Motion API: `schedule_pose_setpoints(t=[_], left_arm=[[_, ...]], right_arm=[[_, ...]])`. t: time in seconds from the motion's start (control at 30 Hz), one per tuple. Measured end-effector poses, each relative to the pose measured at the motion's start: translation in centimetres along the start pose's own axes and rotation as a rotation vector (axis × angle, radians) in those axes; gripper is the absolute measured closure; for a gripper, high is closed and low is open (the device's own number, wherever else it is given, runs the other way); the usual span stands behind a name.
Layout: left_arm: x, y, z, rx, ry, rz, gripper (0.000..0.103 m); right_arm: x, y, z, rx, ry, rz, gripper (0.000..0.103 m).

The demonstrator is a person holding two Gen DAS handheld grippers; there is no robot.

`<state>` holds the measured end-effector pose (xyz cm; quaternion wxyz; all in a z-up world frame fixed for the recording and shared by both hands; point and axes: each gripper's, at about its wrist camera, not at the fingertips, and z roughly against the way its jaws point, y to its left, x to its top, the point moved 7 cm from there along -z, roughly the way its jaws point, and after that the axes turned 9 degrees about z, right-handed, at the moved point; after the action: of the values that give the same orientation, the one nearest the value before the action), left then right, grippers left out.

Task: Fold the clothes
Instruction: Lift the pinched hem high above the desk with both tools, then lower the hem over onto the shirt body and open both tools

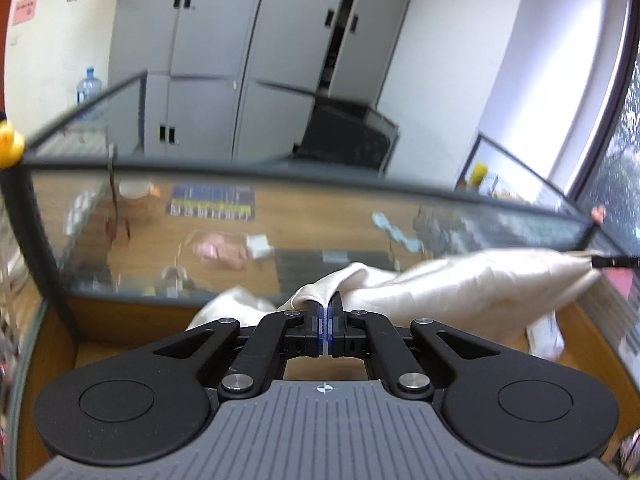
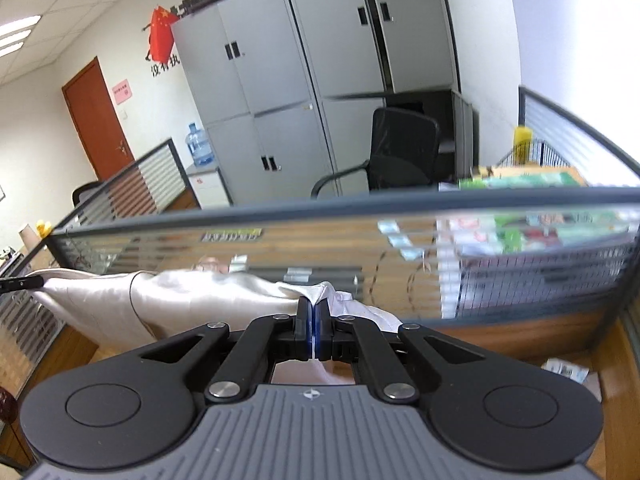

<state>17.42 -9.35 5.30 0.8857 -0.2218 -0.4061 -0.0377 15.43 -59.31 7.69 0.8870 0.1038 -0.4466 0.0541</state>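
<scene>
A: Are any containers showing, and what are they holding?

B: Not much. The grey cabinets (image 1: 256, 40) are standing against the far wall, one door hanging ajar in the left wrist view, its inside too dark to read. A blue water jug (image 2: 199, 145) is sitting far left by the brown door (image 2: 98, 120); whether it is holding water I cannot tell.

A: How are the grippers sitting?

B: Both are pointing forward and slightly down over the wooden worktop (image 1: 100, 328), toward the glass partition (image 1: 280, 216). The left gripper (image 1: 325, 312) is clenching its fingers (image 1: 314, 316) on a bunched edge of the cream satin garment (image 1: 460, 292). The right gripper (image 2: 314, 314) is doing the same, fingers (image 2: 303, 316) pinched tight on a white-cream fold of that cloth.

A: Where is the garment lying?

B: It is hanging stretched between the two grippers, above the worktop, with part of it drooping down to the right in the left view.

A: What is one camera catching that the other is missing?

B: The right wrist view is showing the brown door, a red flag (image 2: 162, 36), a black office chair (image 2: 400, 148) and green packages (image 2: 532, 180) beyond the partition. The left view is showing a yellow object (image 1: 10, 144) on the partition's left corner and a window (image 1: 624, 160) at far right. Each view is catching the other gripper's dark fingertip pinching the garment's far corner.
</scene>
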Motion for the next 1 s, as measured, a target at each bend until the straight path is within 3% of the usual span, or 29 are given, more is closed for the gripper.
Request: schedule_pose_setpoints(t=[0.23, 0.47, 0.8, 1.0], left_arm=[[-11.2, 3.0, -0.8, 0.024, 0.157, 0.100, 0.101], [-21.0, 3.4, 0.8, 0.056, 0.266, 0.087, 0.101], [-29.3, 4.5, 3.8, 0.094, 0.346, 0.105, 0.101], [-33.9, 5.2, 4.1, 0.105, 0.420, 0.093, 0.101]], right_arm=[[-10.3, 1.0, -2.1, -0.016, 0.182, -0.024, 0.102], [-21.0, 2.3, -1.2, -0.034, 0.356, -0.044, 0.102], [-32.3, 3.5, 3.9, -0.058, 0.483, -0.099, 0.102], [-36.3, 4.1, 4.8, -0.081, 0.534, -0.081, 0.102]])
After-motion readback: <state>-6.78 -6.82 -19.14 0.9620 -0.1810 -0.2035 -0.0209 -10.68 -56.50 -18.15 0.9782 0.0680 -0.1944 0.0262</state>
